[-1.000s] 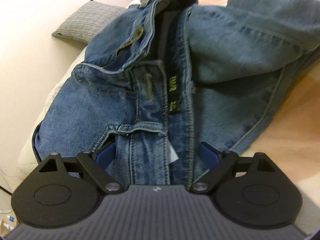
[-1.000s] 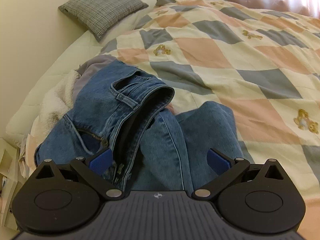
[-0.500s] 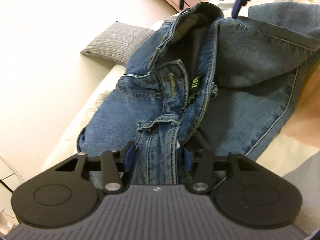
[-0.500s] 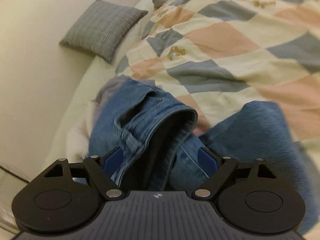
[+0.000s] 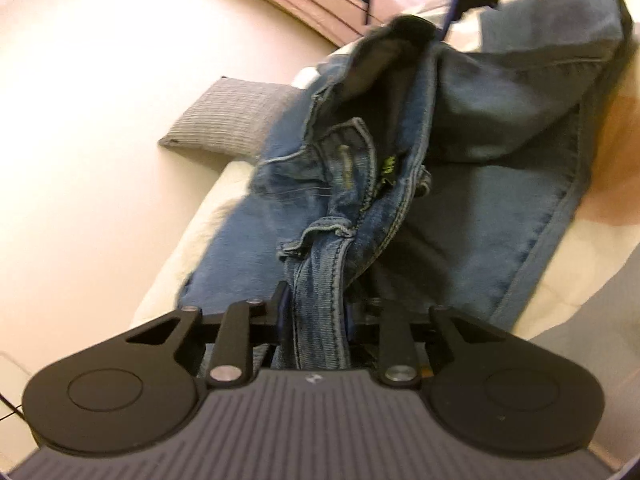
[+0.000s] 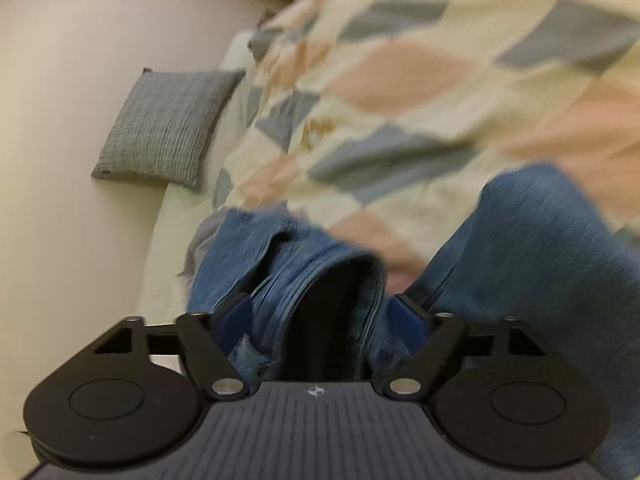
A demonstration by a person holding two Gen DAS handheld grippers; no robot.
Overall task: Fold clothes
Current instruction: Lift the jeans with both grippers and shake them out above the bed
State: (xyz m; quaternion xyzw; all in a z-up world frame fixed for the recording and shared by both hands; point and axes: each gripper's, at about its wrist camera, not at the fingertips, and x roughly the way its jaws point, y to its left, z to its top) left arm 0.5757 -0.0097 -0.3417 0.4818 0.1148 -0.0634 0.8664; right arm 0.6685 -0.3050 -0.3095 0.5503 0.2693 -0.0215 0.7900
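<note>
Jeans (image 5: 500, 168) waistband sits pinched between left tongs (image 5: 316, 320) (right tongs (image 6: 326, 320) straddle it).

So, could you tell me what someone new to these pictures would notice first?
The blue jeans lie crumpled across the patchwork quilt. The left gripper is pinched shut on a bunched strip of their denim, while the right gripper straddles the open waistband, not visibly closed. A grey pillow lies beside the quilt, against the wall.
</note>
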